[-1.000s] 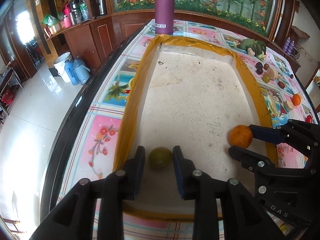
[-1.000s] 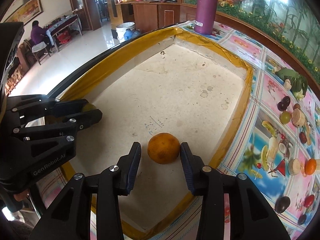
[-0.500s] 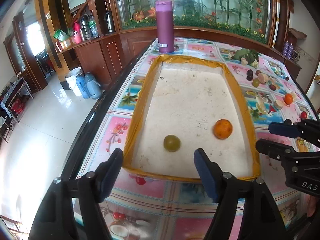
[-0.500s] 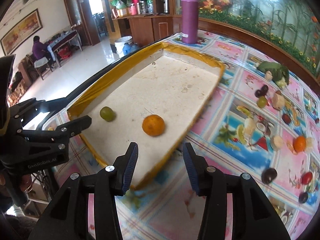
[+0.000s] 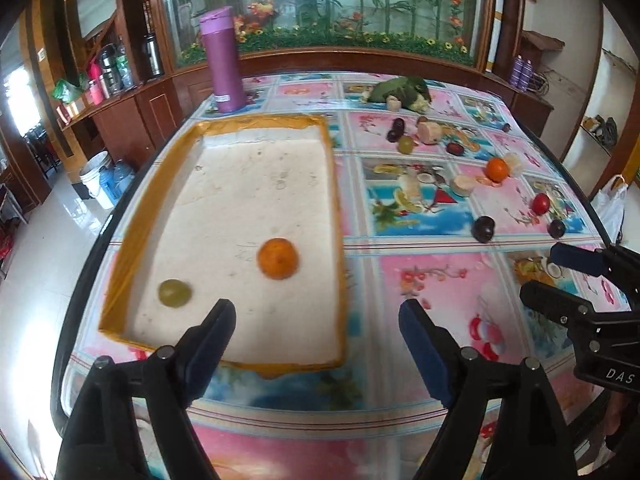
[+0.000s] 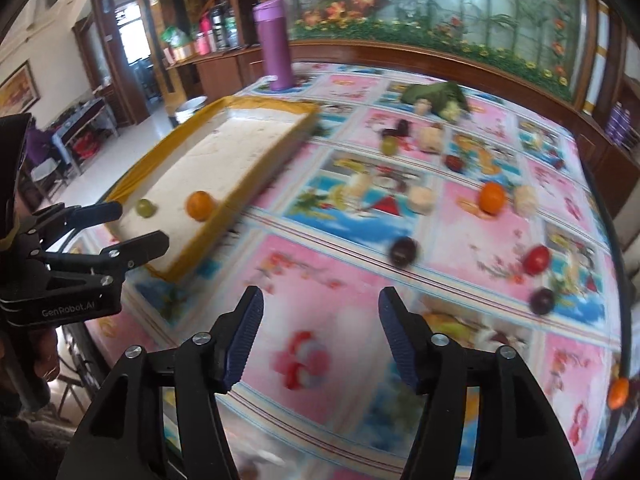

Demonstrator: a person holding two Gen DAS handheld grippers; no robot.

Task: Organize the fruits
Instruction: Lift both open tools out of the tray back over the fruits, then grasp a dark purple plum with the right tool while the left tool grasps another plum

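Note:
A yellow-rimmed white tray (image 5: 335, 184) lies on the table's left side; it also shows in the right wrist view (image 6: 208, 224). In it lie an orange (image 5: 277, 258) (image 6: 199, 205) and a green fruit (image 5: 174, 292) (image 6: 145, 208). My left gripper (image 5: 316, 336) is open and empty, above the tray's near right corner. My right gripper (image 6: 320, 326) is open and empty over the tablecloth right of the tray; it also shows in the left wrist view (image 5: 560, 276). Loose fruit lies on the cloth: an orange (image 5: 497, 169) (image 6: 492, 197), a dark plum (image 5: 483, 229) (image 6: 404, 252), a red fruit (image 5: 541, 203) (image 6: 537, 260).
A purple bottle (image 5: 224, 66) (image 6: 276, 44) stands behind the tray. Leafy greens (image 5: 404, 90), a green grape (image 5: 405, 144), more dark plums and pale fruit pieces are scattered at the back right. The table's dark left edge (image 5: 92, 264) drops to the floor.
Both grippers let go of the fruit in the tray, opened wide and pulled back and to the right. The orange and the green fruit stay in the tray.

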